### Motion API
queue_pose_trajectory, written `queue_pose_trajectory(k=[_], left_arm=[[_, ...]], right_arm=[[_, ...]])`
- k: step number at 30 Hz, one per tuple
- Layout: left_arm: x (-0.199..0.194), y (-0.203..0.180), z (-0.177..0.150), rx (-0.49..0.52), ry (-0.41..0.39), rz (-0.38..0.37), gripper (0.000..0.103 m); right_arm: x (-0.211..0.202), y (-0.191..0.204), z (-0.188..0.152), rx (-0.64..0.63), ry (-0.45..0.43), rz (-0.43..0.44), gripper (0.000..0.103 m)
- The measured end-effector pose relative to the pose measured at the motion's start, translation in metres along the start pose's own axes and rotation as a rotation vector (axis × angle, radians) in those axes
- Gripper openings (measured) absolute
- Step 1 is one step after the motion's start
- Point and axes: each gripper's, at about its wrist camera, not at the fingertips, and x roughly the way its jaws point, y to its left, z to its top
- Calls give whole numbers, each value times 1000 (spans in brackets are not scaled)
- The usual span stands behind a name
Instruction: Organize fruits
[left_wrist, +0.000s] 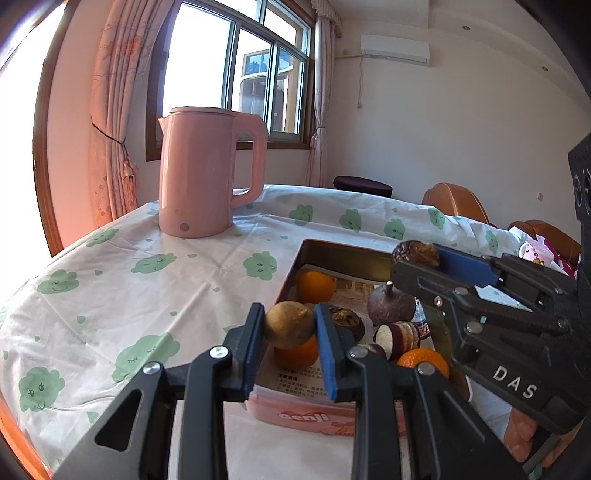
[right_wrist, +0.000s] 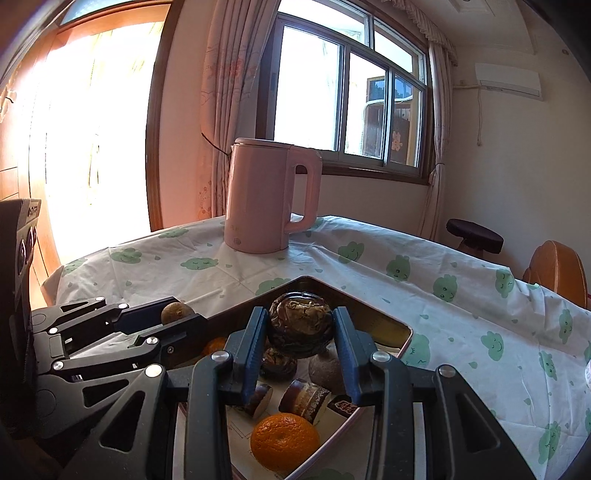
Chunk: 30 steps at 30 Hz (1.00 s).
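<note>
My left gripper (left_wrist: 290, 325) is shut on a small brown round fruit (left_wrist: 289, 324) and holds it above the near left corner of the pink tin box (left_wrist: 314, 417). My right gripper (right_wrist: 300, 328) is shut on a dark wrinkled passion fruit (right_wrist: 300, 325) and holds it above the same box (right_wrist: 391, 328). The box holds oranges (left_wrist: 314, 287) (right_wrist: 284, 441), a dark purple fruit (left_wrist: 391, 304), another wrinkled fruit (left_wrist: 345, 319) and sliced dark pieces (right_wrist: 304, 400). The right gripper also shows in the left wrist view (left_wrist: 421, 258), and the left gripper in the right wrist view (right_wrist: 177, 314).
A pink electric kettle (left_wrist: 207, 173) (right_wrist: 269, 195) stands at the back of the table on a white cloth with green cloud prints (left_wrist: 147, 266). Orange chair backs (left_wrist: 454, 201) and a dark stool (right_wrist: 474, 230) stand beyond the table's far edge.
</note>
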Motion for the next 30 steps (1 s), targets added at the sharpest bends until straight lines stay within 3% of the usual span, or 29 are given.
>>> queue_pose_trajectory(k=[10,15,18,20,22,30], left_arm=[[3,2,-4,-8,24,-3,29],[2,2,-5,-4,22,2,32],[1,3,-4,-9,18,13,47],[-1,4,-4,-14,6,13,62],[-5,3,-3,-12,-11,7,70],[-13,-4,-2,1,-35,-2,76]], right_arm=[[17,9,-9,-7,76,32,39],[17,6,-10,7,80,23,45],[14,3,-11,14,74,11,47],[10,-1,-12,28,67,3,47],[4,-6,-12,44,61,-7,49],[-18,-14,-15,62,32,-50,56]])
